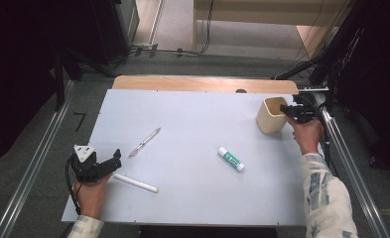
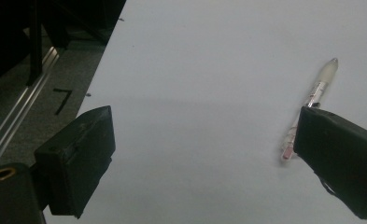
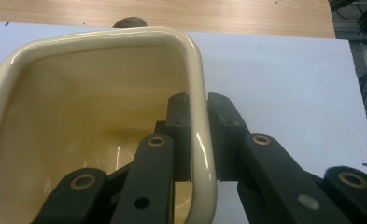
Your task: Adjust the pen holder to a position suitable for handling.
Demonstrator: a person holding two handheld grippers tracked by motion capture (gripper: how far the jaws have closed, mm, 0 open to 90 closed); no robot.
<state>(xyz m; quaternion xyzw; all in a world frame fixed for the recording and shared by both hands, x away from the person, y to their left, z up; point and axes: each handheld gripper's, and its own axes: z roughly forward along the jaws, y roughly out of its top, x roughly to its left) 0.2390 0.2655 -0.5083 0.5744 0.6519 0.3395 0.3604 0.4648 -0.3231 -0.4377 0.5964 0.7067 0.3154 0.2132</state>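
Cream square-mouthed plastic cup (image 3: 92, 116), seen empty inside, stands at the far right of the pale grey table (image 1: 192, 129); its right wall is pinched by the right gripper (image 3: 198, 135), one jaw inside. Well left of the cup, the left gripper (image 2: 204, 154) is held spread open beside a clear pen (image 2: 312, 100).

A cream, glossy, square-mouthed cup with rounded corners (image 1: 271, 115) stands upright at the far right of the pale surface (image 1: 192, 148), just short of its wooden far edge. Its mouth faces up and the inside looks empty. The right hand-held gripper (image 1: 287, 110) pinches its right wall, one jaw inside, one outside.
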